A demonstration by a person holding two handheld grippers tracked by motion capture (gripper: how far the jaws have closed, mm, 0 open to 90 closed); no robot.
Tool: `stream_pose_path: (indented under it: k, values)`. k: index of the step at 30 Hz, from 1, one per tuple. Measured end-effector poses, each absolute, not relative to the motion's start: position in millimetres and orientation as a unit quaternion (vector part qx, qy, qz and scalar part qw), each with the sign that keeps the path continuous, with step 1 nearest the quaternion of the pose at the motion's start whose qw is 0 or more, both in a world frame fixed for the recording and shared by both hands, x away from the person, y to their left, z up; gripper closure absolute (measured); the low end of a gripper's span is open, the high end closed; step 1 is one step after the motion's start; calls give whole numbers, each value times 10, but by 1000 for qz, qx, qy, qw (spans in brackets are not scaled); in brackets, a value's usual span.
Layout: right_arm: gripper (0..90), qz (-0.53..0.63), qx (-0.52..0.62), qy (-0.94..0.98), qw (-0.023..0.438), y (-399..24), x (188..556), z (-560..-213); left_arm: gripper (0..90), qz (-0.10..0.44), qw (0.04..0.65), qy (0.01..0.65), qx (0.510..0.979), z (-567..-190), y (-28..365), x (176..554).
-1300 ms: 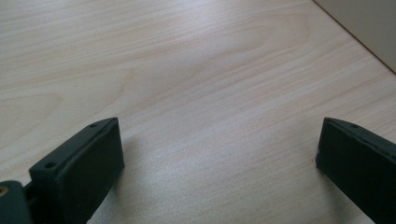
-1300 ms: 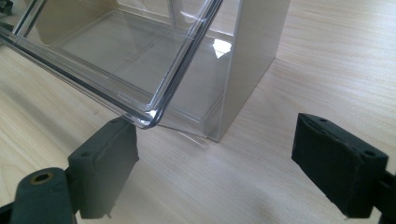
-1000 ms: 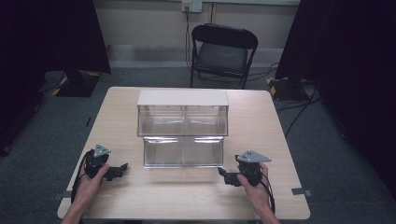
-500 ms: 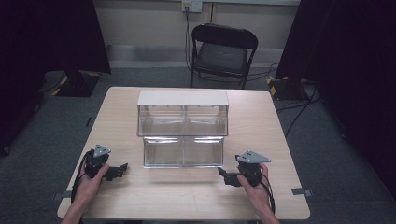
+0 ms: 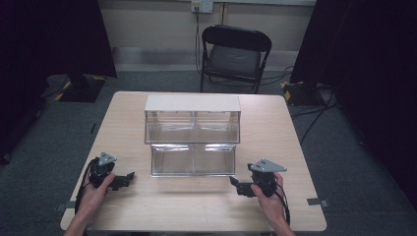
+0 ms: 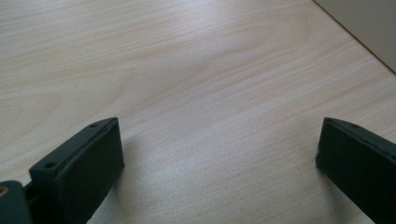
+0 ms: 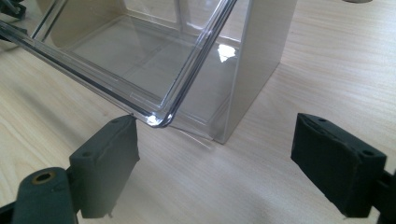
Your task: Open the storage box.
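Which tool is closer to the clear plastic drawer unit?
Right. The right tool sits just off the clear plastic drawer unit front corner; the left tool lies farther out.

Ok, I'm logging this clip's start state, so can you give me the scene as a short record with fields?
surface: light wood table
main item: clear plastic drawer unit with a white top, mid-table
lower drawer: pulled out toward the person, looks empty
left claw: open, resting on the table left of the drawer, holding nothing
right claw: open, near the drawer's front right corner, holding nothing
background: black folding chair behind the table
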State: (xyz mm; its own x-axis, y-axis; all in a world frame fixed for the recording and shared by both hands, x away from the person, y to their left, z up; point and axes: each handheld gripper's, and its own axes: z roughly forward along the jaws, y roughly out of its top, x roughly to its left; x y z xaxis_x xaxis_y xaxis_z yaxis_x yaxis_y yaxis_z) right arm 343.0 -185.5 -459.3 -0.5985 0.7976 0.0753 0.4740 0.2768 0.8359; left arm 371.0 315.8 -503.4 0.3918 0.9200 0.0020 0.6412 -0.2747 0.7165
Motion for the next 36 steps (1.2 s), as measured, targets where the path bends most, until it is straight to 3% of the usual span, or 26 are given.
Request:
stream_pose_path:
  k: [36]
  values:
    - [141,468,391,771,183,-1864,3394,-4499,2,215,323,508,769,-5034,3157,3711]
